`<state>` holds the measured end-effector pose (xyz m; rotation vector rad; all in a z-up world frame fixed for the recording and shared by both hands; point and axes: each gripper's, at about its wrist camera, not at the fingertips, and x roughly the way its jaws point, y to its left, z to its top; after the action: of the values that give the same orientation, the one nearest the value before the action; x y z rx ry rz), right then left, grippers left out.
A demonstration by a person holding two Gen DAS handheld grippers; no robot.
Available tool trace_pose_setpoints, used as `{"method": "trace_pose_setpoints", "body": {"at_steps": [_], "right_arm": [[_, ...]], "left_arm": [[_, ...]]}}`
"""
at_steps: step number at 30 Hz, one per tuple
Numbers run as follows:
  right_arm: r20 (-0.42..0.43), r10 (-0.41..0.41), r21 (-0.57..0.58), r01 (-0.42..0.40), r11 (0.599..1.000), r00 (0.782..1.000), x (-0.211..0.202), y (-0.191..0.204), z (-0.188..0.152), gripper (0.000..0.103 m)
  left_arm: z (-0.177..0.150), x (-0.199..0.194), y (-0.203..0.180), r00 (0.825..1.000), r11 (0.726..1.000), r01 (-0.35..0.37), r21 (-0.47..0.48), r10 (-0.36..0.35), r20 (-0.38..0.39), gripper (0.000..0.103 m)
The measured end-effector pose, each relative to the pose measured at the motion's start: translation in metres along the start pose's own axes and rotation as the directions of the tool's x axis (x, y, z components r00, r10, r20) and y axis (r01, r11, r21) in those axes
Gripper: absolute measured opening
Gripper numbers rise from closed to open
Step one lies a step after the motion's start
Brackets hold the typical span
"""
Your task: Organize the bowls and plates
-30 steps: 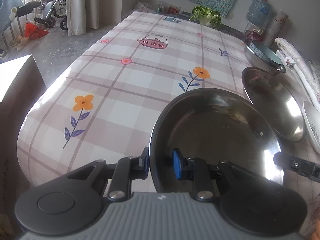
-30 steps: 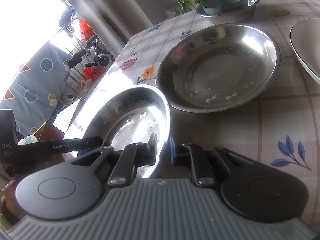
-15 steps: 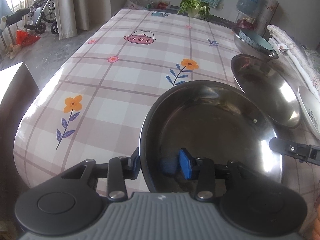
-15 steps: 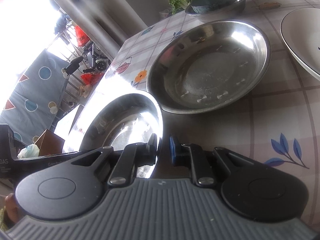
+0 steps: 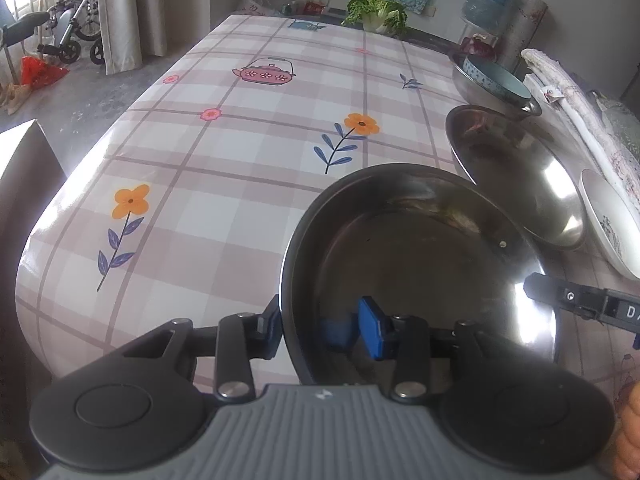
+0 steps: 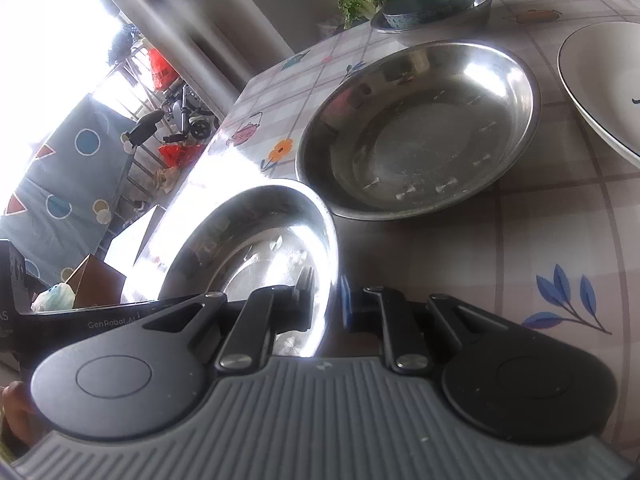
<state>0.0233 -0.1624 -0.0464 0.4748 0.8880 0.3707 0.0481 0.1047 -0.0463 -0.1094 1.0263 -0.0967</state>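
Note:
A steel plate sits near the table's front edge; it also shows in the right wrist view. My left gripper straddles its near rim, one finger outside and one inside, with the jaws apart. My right gripper is shut on the same plate's opposite rim. A larger steel plate lies just beyond, also in the right wrist view. A white plate lies to its right. A teal bowl sits in a steel bowl at the back.
The checked tablecloth stretches left and far. A cabbage lies at the far edge. Folded cloth lies along the right side. A cardboard box stands left of the table.
My left gripper's jaws have opened wider around the plate's rim. The right gripper stays clamped on the plate. The views have shifted a little.

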Motion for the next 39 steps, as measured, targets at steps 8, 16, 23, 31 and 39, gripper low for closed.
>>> {"method": "trace_pose_setpoints", "body": {"at_steps": [8, 16, 23, 31, 39], "right_arm": [[-0.013, 0.001, 0.012, -0.001, 1.000, 1.000, 0.007, -0.002, -0.003, 0.012], [-0.007, -0.018, -0.021, 0.018, 1.000, 1.000, 0.006, 0.004, -0.004, 0.013], [0.002, -0.034, -0.044, 0.034, 0.998, 0.999, 0.005, 0.010, -0.006, 0.013], [0.003, -0.048, -0.064, 0.048, 0.997, 0.999, 0.005, 0.014, -0.008, 0.013], [0.008, -0.042, -0.065, 0.043, 0.997, 0.999, 0.004, 0.016, -0.008, 0.014]], "left_arm": [[-0.001, 0.000, 0.003, 1.000, 1.000, -0.012, -0.006, 0.012, 0.016, 0.033], [0.000, -0.002, 0.002, 1.000, 1.000, -0.006, -0.011, 0.006, 0.028, 0.033], [0.002, -0.006, 0.003, 0.999, 1.000, -0.015, -0.009, 0.015, 0.043, 0.033], [0.004, -0.007, 0.002, 0.998, 1.000, -0.027, -0.002, 0.027, 0.053, 0.033], [0.006, -0.008, 0.003, 0.997, 1.000, -0.030, -0.005, 0.030, 0.064, 0.033]]}}
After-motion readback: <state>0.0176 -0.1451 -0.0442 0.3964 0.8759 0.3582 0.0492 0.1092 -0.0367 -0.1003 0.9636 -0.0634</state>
